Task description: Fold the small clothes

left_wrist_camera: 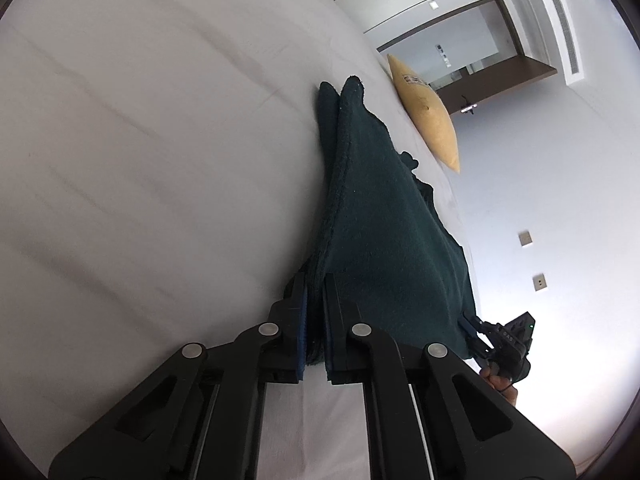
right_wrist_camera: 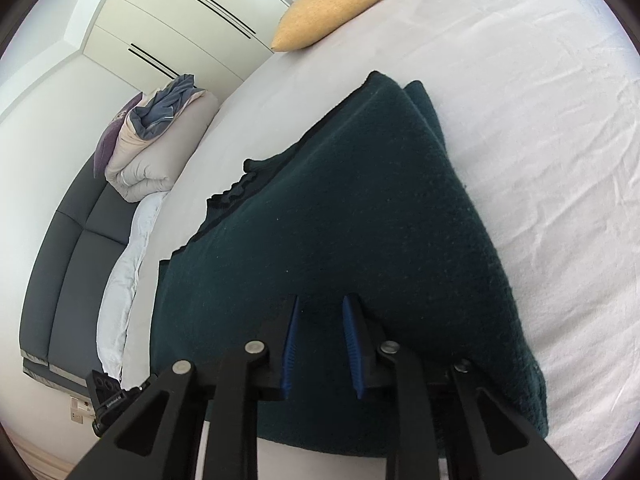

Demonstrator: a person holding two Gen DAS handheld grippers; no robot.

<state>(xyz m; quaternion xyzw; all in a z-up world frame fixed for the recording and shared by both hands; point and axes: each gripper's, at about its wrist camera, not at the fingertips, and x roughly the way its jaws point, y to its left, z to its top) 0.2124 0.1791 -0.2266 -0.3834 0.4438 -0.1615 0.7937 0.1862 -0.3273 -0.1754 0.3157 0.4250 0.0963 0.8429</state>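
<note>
Pinching the near edge of the dark green garment [left_wrist_camera: 376,216], the left gripper [left_wrist_camera: 314,320] has its jaws drawn almost together with several layers of the knit sandwiched between the blue pads. Ahead of it the cloth runs away in a long ridge over the white bed sheet [left_wrist_camera: 140,160], doubled at the far tip, with a yellow pillow [left_wrist_camera: 428,116] beyond and to the right. Low on the right, the right gripper [left_wrist_camera: 472,326] meets the same hem, a hand [left_wrist_camera: 500,380] behind it.

From the right wrist, the right gripper [right_wrist_camera: 320,344] sits over the near hem of the dark green garment [right_wrist_camera: 360,208]; its blue pads stand a little apart with fabric bunched between them, so whether they actually bite I cannot tell. The cloth spreads ahead as a layered slab, two edges showing at its far corner. A folded duvet [right_wrist_camera: 156,148] lies well off to the left.

At least one fold looks done. Judging by the two-handed hold on the near hem, another fold and a final flattening seem left.
</note>
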